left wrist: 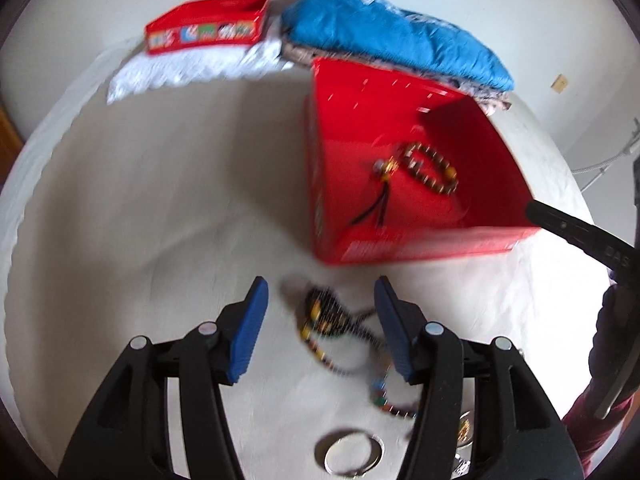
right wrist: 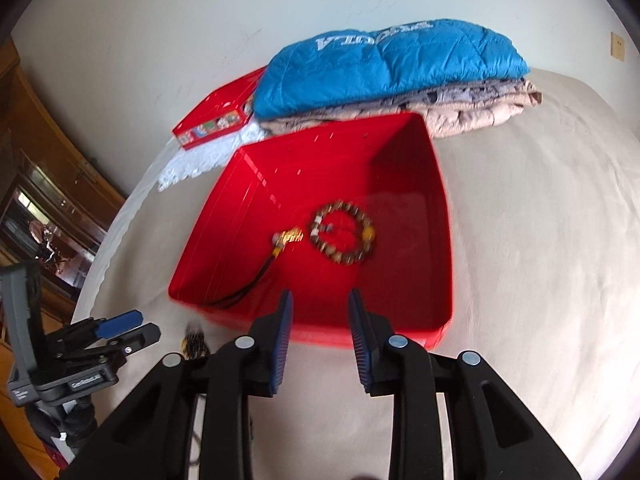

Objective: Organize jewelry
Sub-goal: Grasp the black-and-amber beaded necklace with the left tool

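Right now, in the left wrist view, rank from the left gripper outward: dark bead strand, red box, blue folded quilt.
From the left gripper:
1. Dark bead strand, between its open jaws.
2. Red box, just beyond, right.
3. Blue folded quilt, behind the box.

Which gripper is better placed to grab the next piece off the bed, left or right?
Left. The left gripper is open right over the bead strand pile beside the red box. The right gripper, empty, points into the box, where the bead bracelet already lies.

right gripper [right wrist: 320, 312] fingers parted and empty over red box [right wrist: 444, 240] rim, beaded bracelet [right wrist: 344, 236] inside, left gripper [right wrist: 136, 326] beside
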{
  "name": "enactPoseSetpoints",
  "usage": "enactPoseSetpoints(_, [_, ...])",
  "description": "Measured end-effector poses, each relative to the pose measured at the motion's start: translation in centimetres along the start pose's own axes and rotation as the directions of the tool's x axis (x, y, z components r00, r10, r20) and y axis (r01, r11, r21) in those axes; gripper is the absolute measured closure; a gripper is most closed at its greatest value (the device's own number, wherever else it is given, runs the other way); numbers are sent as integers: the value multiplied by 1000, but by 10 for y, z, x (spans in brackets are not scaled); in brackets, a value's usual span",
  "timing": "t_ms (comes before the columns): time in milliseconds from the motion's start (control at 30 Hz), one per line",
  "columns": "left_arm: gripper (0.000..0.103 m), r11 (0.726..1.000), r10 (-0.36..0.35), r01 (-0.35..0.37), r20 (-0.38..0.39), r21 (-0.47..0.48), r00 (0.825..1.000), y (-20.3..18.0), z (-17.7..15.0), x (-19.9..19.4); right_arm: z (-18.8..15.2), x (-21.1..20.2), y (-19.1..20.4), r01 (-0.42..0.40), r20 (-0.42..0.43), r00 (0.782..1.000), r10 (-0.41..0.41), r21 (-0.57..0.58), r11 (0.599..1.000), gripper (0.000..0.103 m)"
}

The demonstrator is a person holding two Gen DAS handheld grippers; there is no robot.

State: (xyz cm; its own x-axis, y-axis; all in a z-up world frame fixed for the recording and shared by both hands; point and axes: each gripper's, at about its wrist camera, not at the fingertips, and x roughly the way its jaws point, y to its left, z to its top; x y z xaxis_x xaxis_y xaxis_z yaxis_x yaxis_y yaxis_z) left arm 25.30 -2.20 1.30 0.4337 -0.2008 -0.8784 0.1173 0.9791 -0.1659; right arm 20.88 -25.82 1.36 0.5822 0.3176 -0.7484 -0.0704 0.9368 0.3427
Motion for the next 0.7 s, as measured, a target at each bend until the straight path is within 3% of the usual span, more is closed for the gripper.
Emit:
enactPoseSetpoints(200, [32,998,-23,20,-49,-55,999,6,-22,17,-37,-1,9,11,-24,1000,-11,-19,1000,68])
enactPoseSetpoints(567, [31,997,15,-24,-111,-76,994,1,-22,53,-66,18,12,-4,-81,997,2,-16,1000,68])
enactPoseSetpoints(633, [37,997,4,-12,-111,-72,994,-1,-22,55,-68,21,14,-9,-92,996,7,-25,1000,68])
enactPoseSetpoints(700, [56,998,14,-20,-108,-53,994,-4,-23,55,-70,24,16,-13,-100,995,10,-31,999,67])
